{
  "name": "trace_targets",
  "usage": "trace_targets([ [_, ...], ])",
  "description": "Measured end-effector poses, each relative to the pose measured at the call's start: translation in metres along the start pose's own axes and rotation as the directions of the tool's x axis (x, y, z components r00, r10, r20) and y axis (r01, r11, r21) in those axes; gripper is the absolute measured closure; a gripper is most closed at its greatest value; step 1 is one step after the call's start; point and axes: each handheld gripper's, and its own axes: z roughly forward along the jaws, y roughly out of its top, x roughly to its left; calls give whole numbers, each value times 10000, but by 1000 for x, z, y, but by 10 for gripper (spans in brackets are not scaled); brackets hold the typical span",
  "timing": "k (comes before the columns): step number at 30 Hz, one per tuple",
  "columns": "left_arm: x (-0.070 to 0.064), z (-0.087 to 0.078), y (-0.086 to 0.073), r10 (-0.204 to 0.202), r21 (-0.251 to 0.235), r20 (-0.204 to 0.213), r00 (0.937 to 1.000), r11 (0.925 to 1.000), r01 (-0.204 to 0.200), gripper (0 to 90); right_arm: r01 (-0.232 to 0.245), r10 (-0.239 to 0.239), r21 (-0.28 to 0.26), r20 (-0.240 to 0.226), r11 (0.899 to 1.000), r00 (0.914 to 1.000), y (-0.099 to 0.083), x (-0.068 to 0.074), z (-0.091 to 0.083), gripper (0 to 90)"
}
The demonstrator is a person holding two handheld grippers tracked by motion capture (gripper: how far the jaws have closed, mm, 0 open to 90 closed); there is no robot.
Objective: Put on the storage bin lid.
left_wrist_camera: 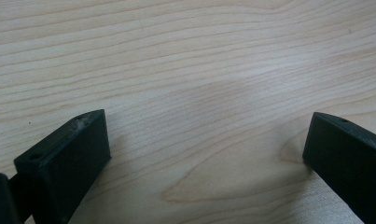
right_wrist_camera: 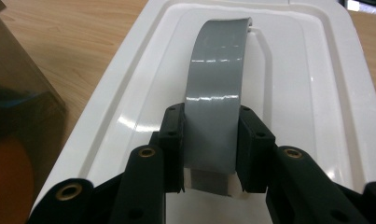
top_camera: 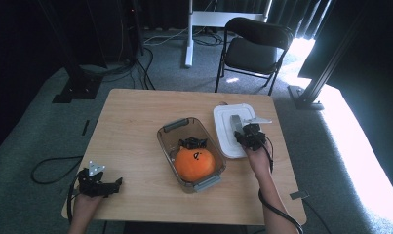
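In the high view the right hand-held gripper (top_camera: 243, 130) and the person's hand cover the near part of the white lid (top_camera: 228, 119), so its grey handle (top_camera: 235, 120) shows there only as a short strip beyond the jaws. The right gripper view is closer: the lid (right_wrist_camera: 316, 93) runs off the frame at the bottom and the right, and the lower end of the grey handle (right_wrist_camera: 216, 100) disappears between the black jaws, which are pinched on its two side edges. The handle is a glossy grey band arching up from the middle of the lid, with bright glints across it; the lid itself is a white, rounded rectangle with raised stepped ridges around a flat centre, lying flat on the wooden surface (top_camera: 130, 126) just to the right of the clear container (top_camera: 191, 153). That container, with grey clips at both ends, holds an orange ball-like thing (top_camera: 194, 163) with black marks; something small and black (top_camera: 193, 143) lies behind it, too blurred to identify. In the right gripper view the container's wall (right_wrist_camera: 22, 116) is cut off at the left edge. The left hand-held gripper (top_camera: 99, 183) rests at the near left corner of the surface, well apart from everything, its jaws spread wide over bare wood (left_wrist_camera: 199, 70).
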Motion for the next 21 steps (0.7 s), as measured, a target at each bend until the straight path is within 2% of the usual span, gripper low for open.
trace_targets([
  [11, 0, 0, 0, 2, 2, -1, 10000, 10000, -2, 9, 29, -34, -370, -151, 9993, 9999, 10, 1, -27, 672],
  [21, 0, 0, 0, -4, 0, -3, 10000, 10000, 4, 9, 294, -328, -836, -394, 9961, 9987, 21, 8, -49, 673],
])
